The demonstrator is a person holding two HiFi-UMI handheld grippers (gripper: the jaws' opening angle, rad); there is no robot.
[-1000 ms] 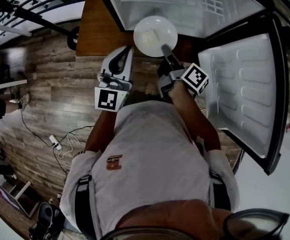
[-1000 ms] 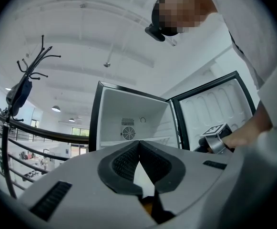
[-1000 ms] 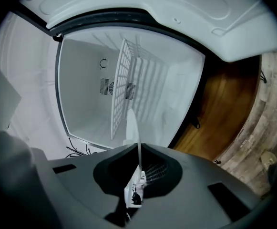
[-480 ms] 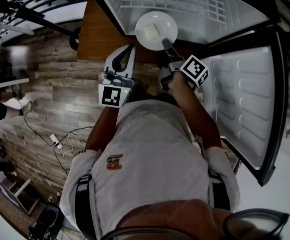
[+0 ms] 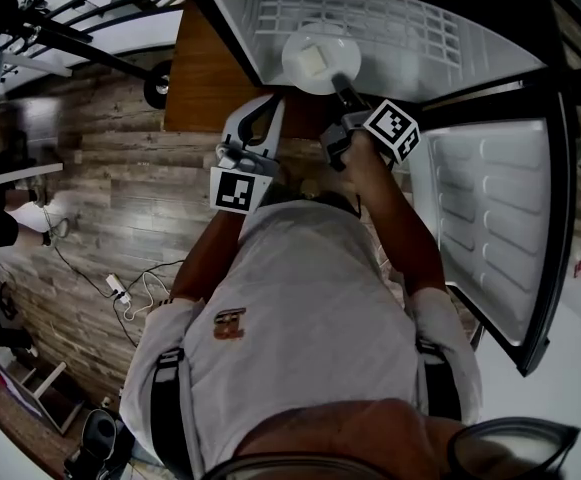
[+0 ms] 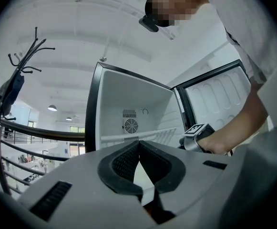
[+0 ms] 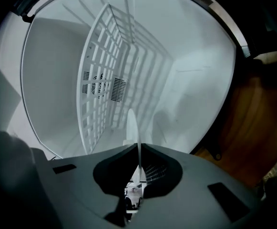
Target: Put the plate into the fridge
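Starting at the left, a plank floor runs under the person, and a brown wooden panel stands against the side of the fridge. The left gripper points level toward the fridge's open front, just beside that panel. Its fingers are clenched tip to tip with nothing between them.

Right of it, the plate lies flat at the mouth of the fridge, over the front of the white wire shelf. Whether it rests on the shelf or hangs just above it I cannot tell from these angles. A pale square lump sits in the middle of the plate.

The right gripper reaches the plate from the near side, tilted slightly down. Its fingers are clamped on the plate's near rim, which shows edge-on between them in the right gripper view.

Furthest right, the fridge door stands swung wide open, its ribbed white lining facing the person.
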